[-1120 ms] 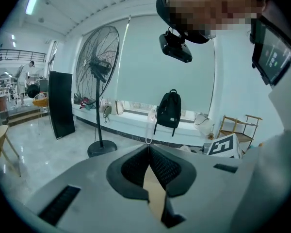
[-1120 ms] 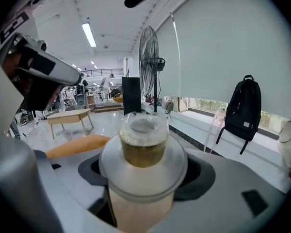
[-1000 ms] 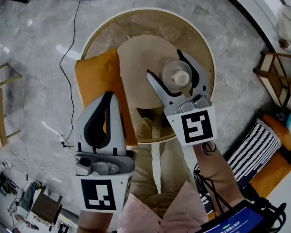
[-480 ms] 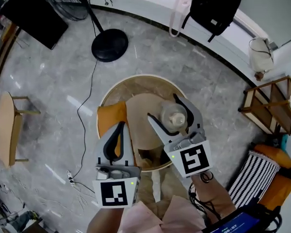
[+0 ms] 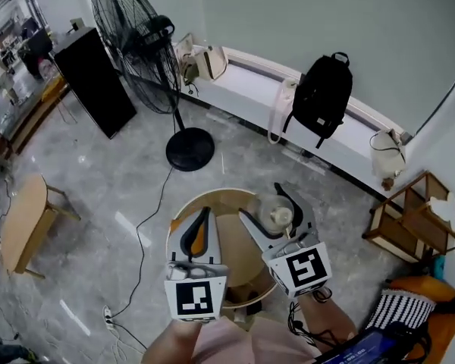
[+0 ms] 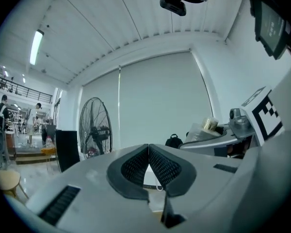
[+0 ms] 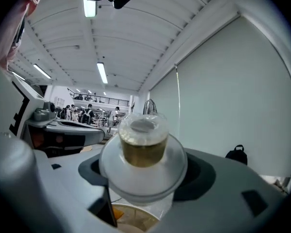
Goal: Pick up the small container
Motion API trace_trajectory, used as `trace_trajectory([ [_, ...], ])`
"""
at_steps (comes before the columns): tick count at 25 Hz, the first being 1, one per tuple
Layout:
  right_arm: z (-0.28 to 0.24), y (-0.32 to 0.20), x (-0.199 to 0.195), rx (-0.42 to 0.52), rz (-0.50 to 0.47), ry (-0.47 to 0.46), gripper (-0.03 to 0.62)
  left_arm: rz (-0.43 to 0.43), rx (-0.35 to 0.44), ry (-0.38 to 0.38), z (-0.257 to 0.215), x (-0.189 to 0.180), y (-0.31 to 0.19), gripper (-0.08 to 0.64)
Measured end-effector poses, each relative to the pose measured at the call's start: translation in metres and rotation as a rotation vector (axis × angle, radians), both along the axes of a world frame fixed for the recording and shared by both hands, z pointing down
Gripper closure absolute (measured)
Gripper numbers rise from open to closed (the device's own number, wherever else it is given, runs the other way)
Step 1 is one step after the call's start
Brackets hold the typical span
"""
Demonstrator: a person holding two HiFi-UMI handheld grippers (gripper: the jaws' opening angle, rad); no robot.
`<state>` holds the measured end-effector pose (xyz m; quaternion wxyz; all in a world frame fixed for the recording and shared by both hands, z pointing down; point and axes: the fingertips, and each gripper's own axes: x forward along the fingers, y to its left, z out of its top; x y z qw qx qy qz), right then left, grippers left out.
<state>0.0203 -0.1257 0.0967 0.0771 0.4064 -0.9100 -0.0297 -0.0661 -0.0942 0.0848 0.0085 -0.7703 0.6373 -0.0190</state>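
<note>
A grey marble floor with a standing fan surrounds the round worktop. Over its far right edge the right gripper pinches the small container between its fingers, apparently held clear of the surface. Over the left edge, the left gripper has its fingers pressed together on nothing.

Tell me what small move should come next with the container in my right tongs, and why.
Probably raise it a touch more, held level. The right tongs are closed on the clear container, which sits upright with yellowish contents, above the round table. The left tongs are shut and empty, so no handoff looks ready.
</note>
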Motion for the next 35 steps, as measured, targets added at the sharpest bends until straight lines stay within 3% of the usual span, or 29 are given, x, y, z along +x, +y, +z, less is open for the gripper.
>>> trace_trajectory([
  [11,-0.056,0.017,0.008,0.125,0.006,-0.019,0.253,-0.031,0.123,-0.022,-0.058,0.001,0.020,0.548],
  [35,-0.057,0.039,0.008,0.122,0.005,-0.006,0.253,-0.033,0.133,-0.020,-0.064,0.002,0.044,0.548],
])
